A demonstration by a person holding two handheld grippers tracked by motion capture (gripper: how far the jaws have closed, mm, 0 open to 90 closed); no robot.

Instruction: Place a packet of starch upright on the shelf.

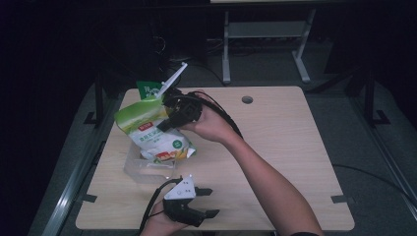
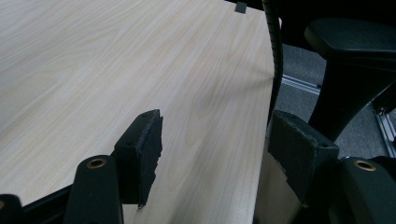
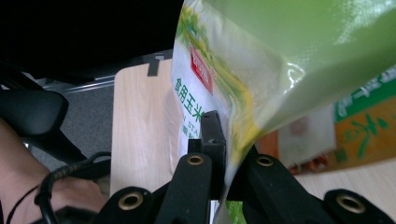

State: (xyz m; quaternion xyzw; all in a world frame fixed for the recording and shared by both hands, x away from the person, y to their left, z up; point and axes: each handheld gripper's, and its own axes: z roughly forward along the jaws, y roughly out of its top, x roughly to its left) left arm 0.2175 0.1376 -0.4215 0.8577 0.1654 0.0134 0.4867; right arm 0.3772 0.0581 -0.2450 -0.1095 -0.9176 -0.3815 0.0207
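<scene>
Dim, dark-edged high view, perhaps slightly soft; brighter close views, glare on green bag [image 3: 299, 51]

Black tool [image 1: 205, 202], brass screws, trailing cable

Seen from above, the right gripper [image 1: 167, 123] pinches a green-and-white food pouch [image 1: 150, 132] and holds it tilted over a clear plastic container [image 1: 135, 169] on the light wooden table [image 1: 275, 147], while the left gripper [image 1: 209, 201] rests near the front edge, jaws apart.

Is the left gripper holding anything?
No, the left gripper has its jaws apart with just bare table between them.
</scene>
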